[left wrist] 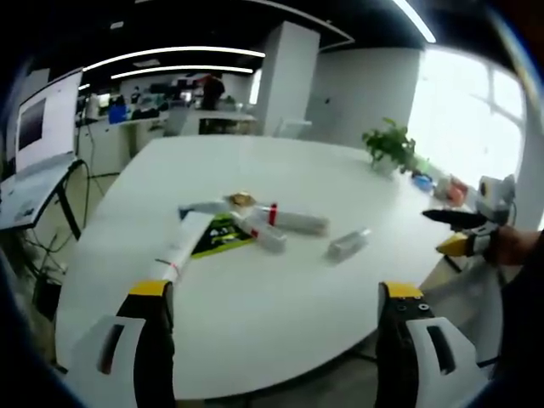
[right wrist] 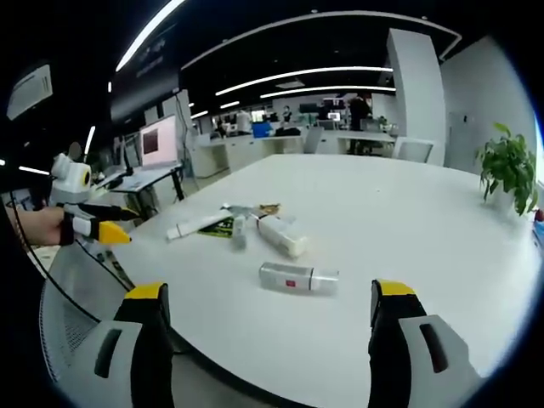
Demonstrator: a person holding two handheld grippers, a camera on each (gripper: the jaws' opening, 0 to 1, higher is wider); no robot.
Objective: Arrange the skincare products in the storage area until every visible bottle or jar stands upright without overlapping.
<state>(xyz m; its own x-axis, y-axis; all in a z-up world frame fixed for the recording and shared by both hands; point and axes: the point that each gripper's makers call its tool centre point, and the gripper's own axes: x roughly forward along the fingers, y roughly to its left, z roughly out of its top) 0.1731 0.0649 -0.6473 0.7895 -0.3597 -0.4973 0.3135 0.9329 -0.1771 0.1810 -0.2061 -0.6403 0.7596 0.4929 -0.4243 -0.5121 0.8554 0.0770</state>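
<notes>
Lying flat on the white desk [right wrist: 408, 229], every skincare product awaits righting. Closest to the right gripper [right wrist: 269, 323] is a clear bottle [right wrist: 297, 277], just ahead between its wide-open, empty jaws, long axis running crosswise to them. Beyond it sits the cluster: a white bottle [right wrist: 281, 235], a long white tube [right wrist: 194, 225] and a dark packet [right wrist: 220, 228]. The left gripper [left wrist: 274, 327], likewise spread wide and empty, faces that cluster, the tube [left wrist: 183, 242] pointing toward its left jaw. The right gripper looks better placed for the clear bottle
</notes>
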